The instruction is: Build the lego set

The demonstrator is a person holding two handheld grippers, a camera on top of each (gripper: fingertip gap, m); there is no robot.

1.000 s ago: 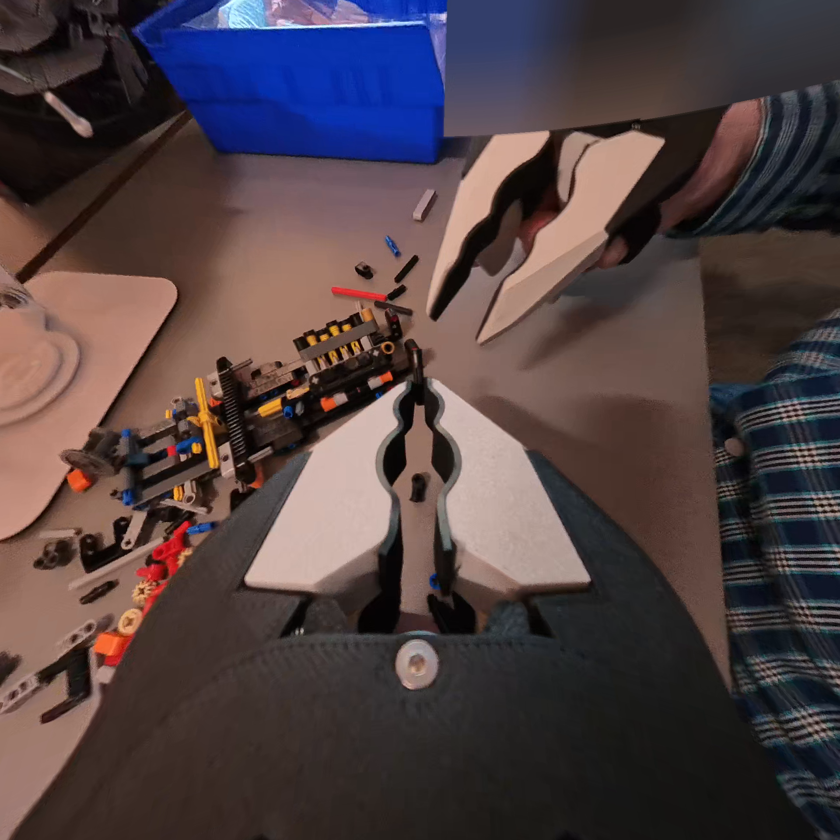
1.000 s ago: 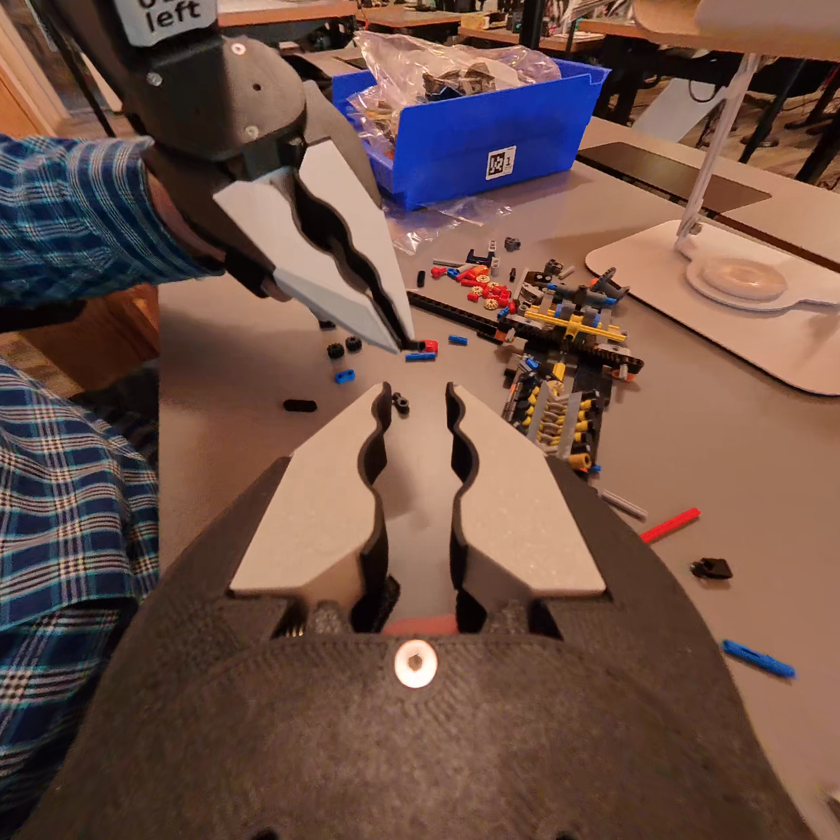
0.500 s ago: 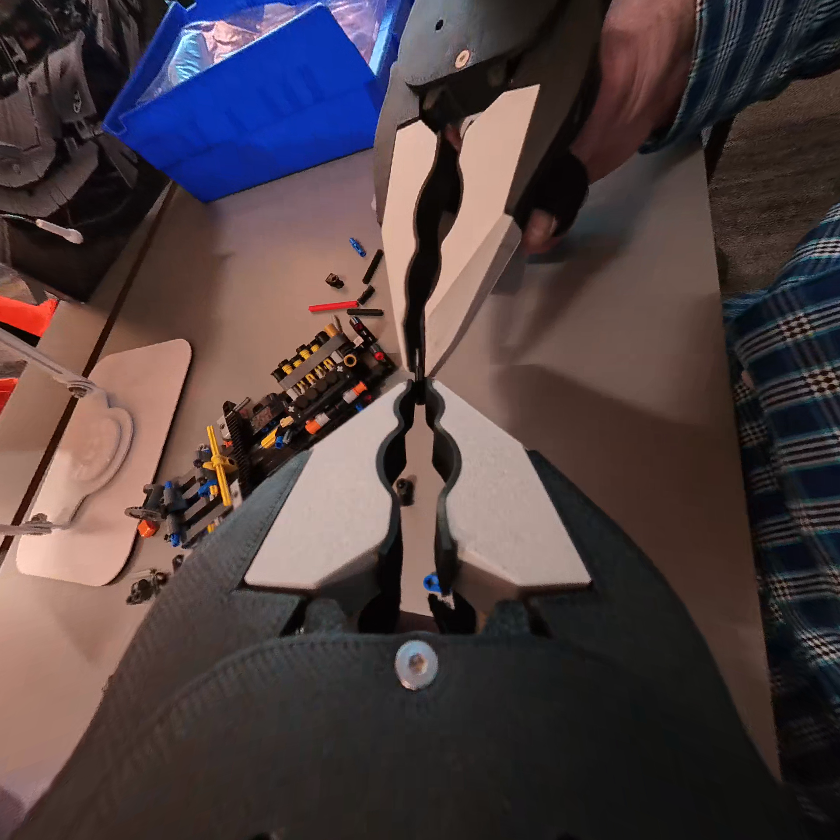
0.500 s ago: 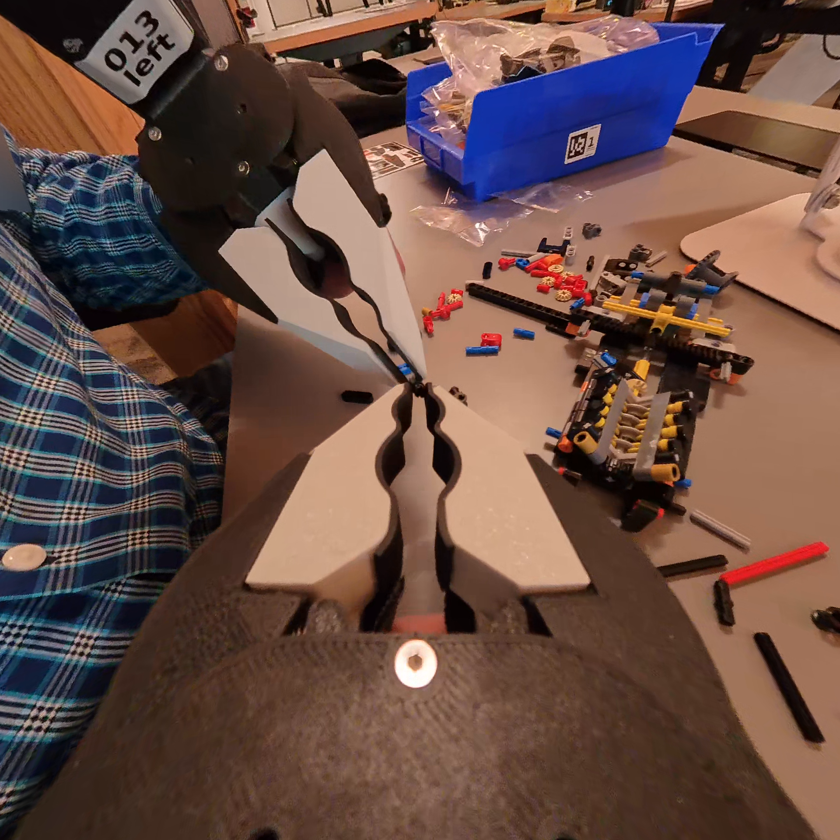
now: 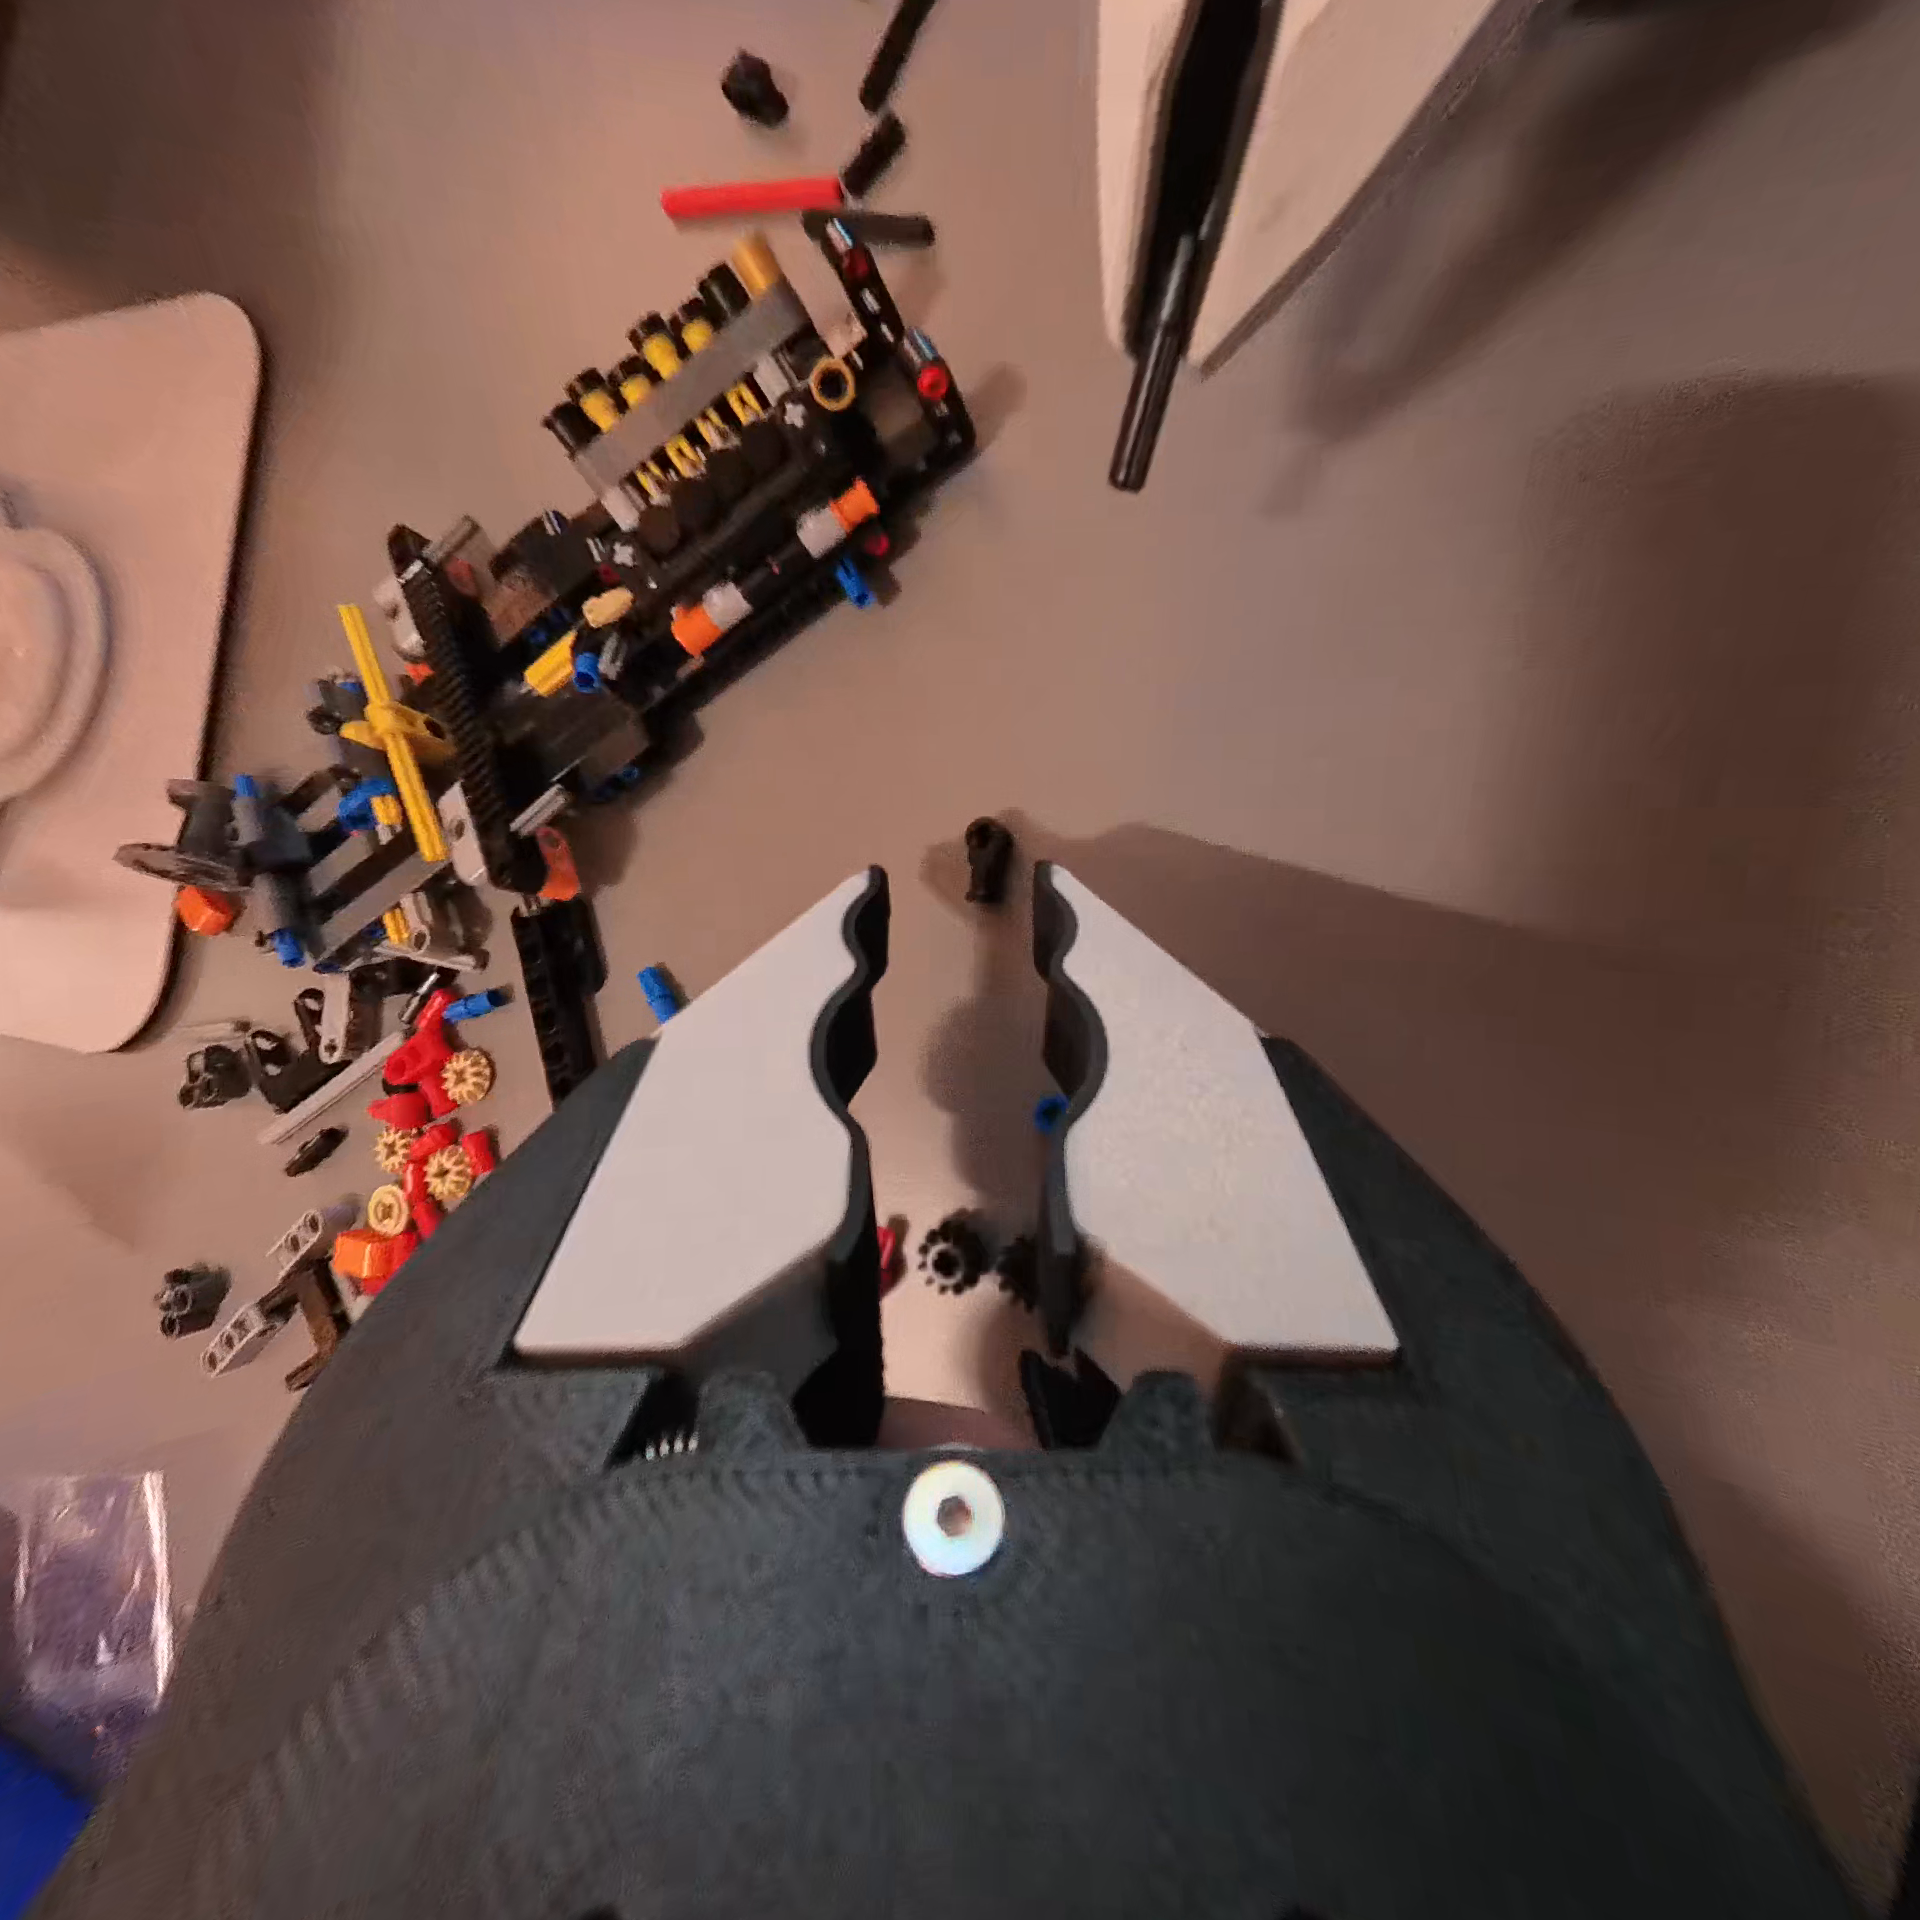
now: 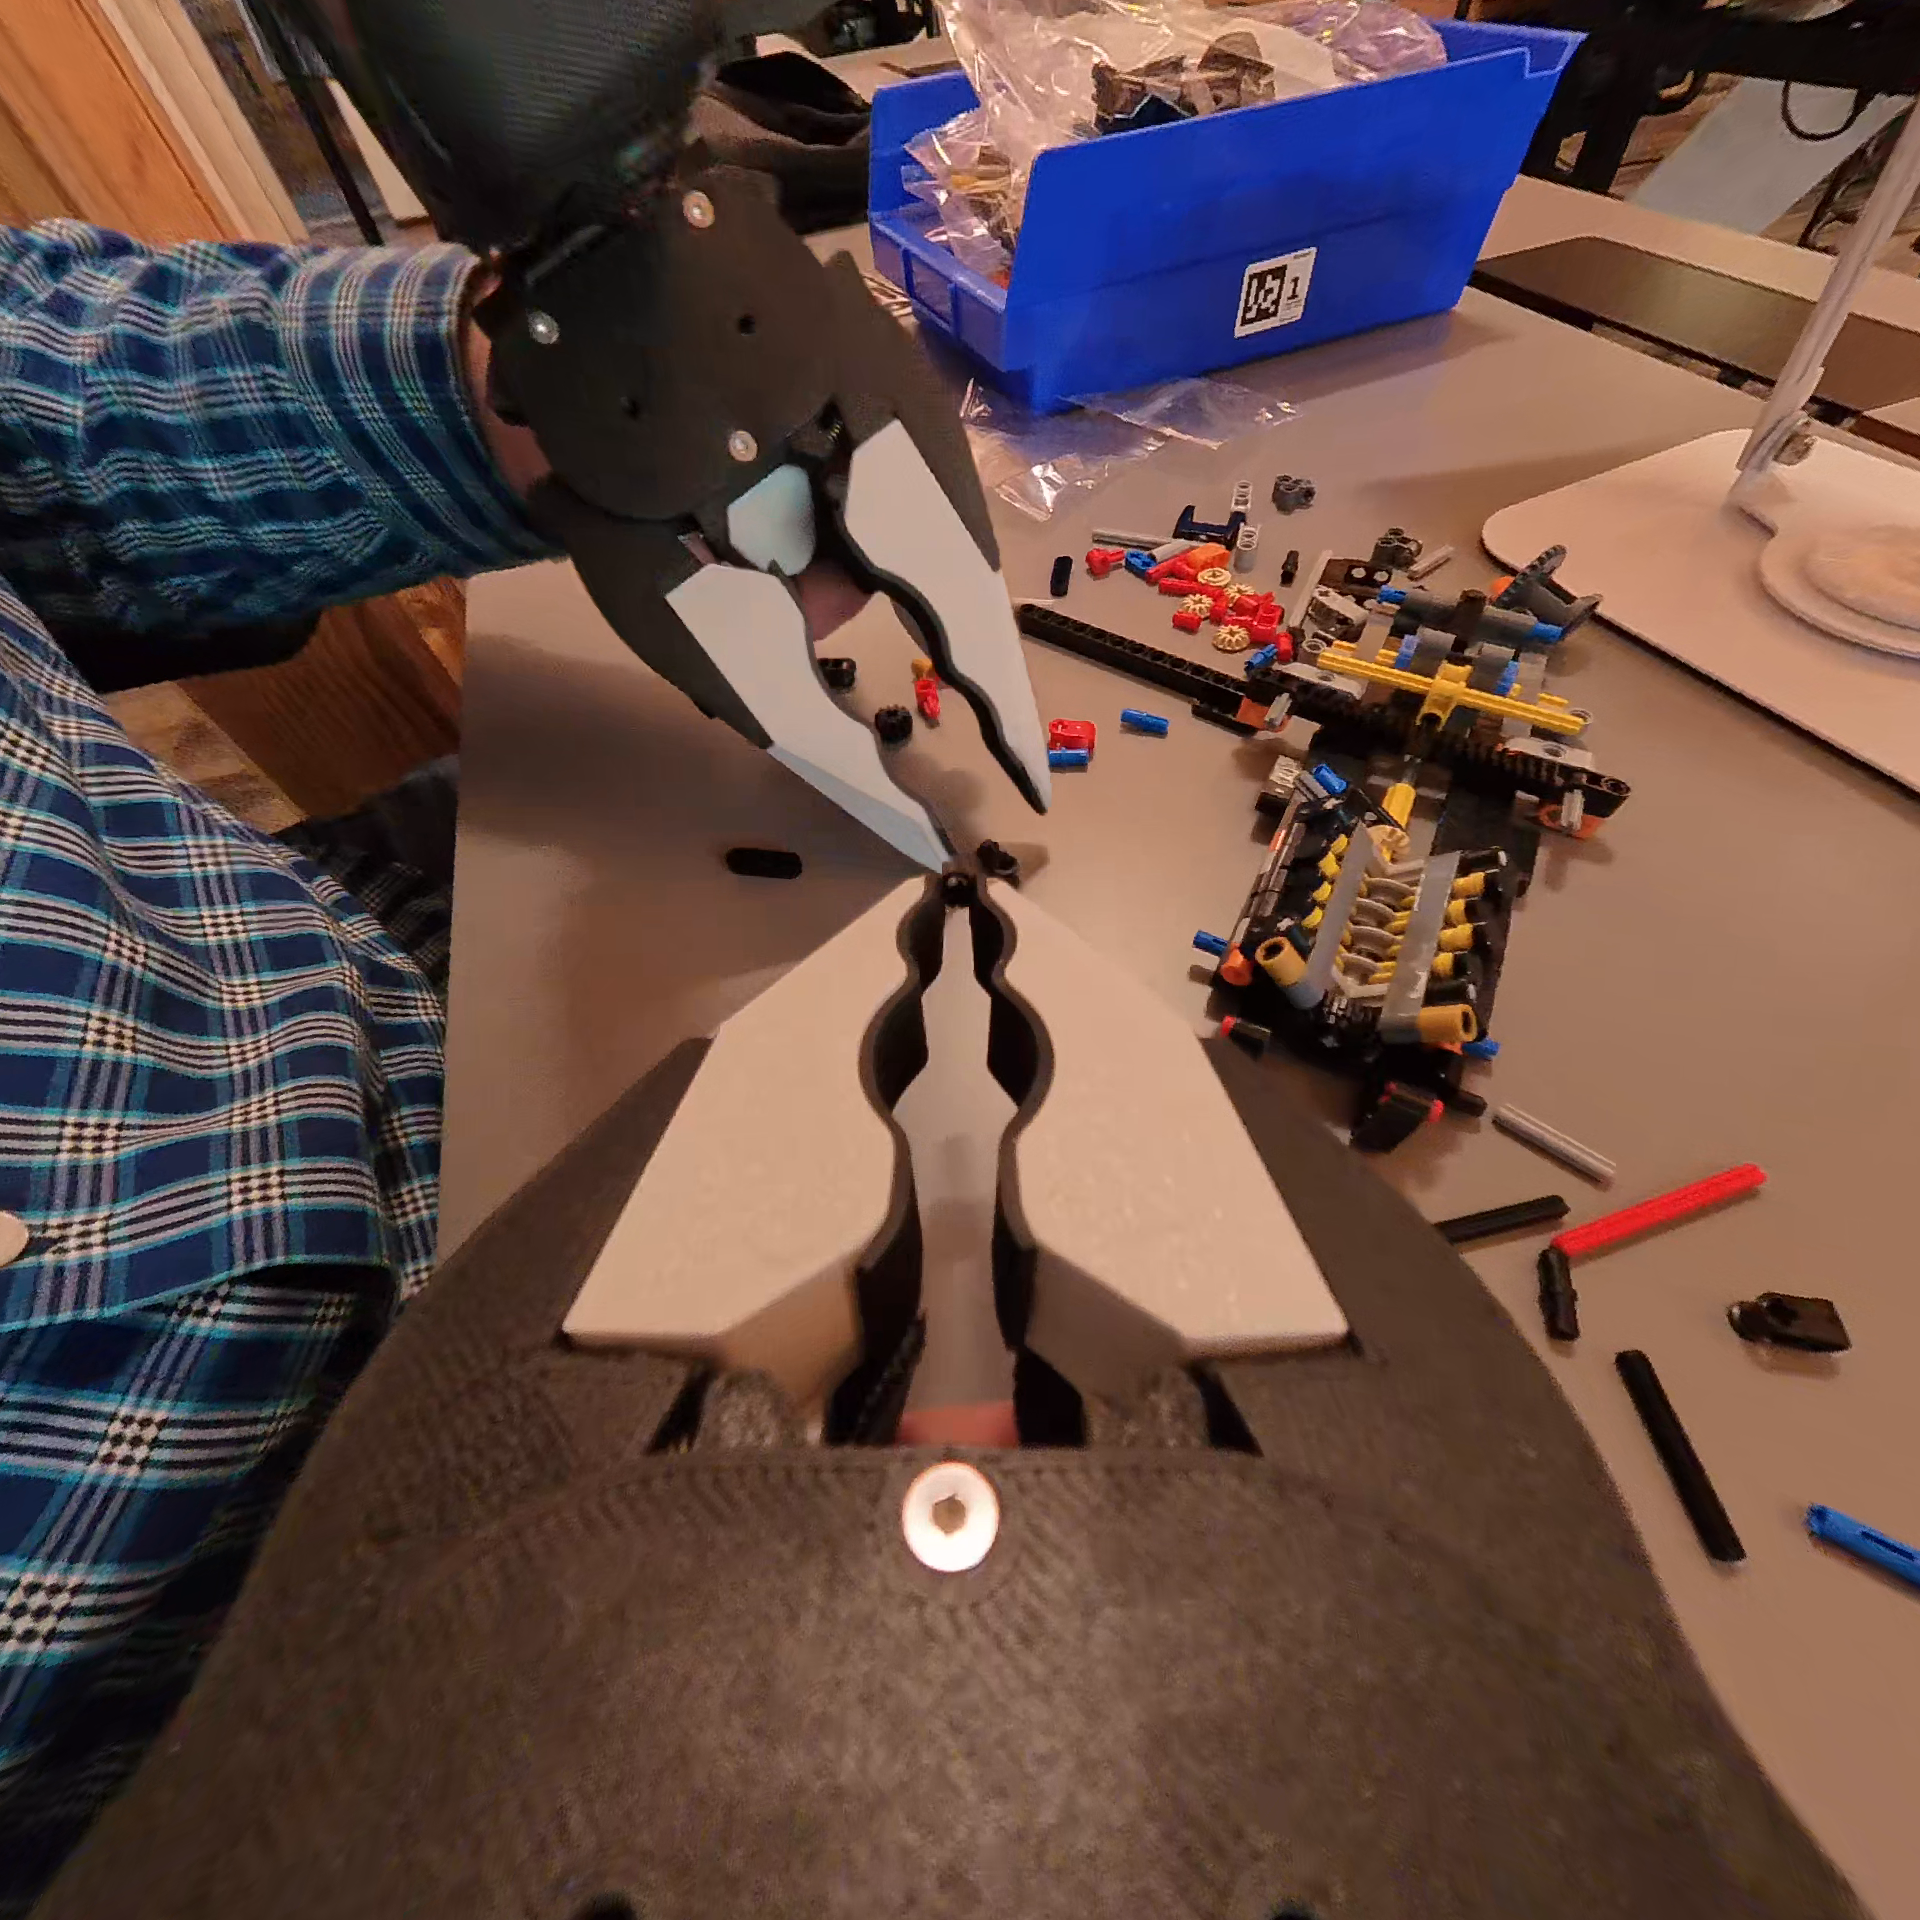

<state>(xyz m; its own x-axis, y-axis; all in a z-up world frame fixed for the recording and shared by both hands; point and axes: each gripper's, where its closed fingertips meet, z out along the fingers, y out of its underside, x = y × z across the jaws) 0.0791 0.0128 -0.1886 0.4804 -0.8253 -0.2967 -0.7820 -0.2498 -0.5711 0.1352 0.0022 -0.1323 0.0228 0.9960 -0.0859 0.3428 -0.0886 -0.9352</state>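
Note:
My right gripper [image 6: 956, 894] is shut on a thin black axle [image 6: 954, 888], seen end-on at its tips. In the left wrist view the axle [image 5: 1148, 395] sticks down out of the right gripper [image 5: 1169, 312] at the top right. My left gripper [image 5: 958, 883] is open and empty, low over the table. A small black pin [image 5: 985, 857] lies just beyond its tips. In the right wrist view the left gripper [image 6: 992, 831] points down next to that pin [image 6: 997, 857]. The part-built Lego chassis [image 5: 727, 499] [image 6: 1382, 935] lies on the table beside both grippers.
Loose parts lie around the chassis: a red axle [image 6: 1657, 1210], black axles [image 6: 1678, 1455], red and tan gears [image 5: 436, 1122], and black gears [image 5: 945, 1257] between my left fingers. A blue bin [image 6: 1195, 260] with bags stands at the back, a white stand base [image 6: 1662, 540] to the right. Tip to tip, the grippers are about 8 cm apart. The white stand base [image 6: 1662, 540] lies around 25 cm away from my left fingertips. Seen from the left wrist view [image 5: 55, 875] as well.
The two grippers met tip to tip and the black axle passed from the left to the right. My left gripper has opened and dropped towards the table; the right has shut on the axle.

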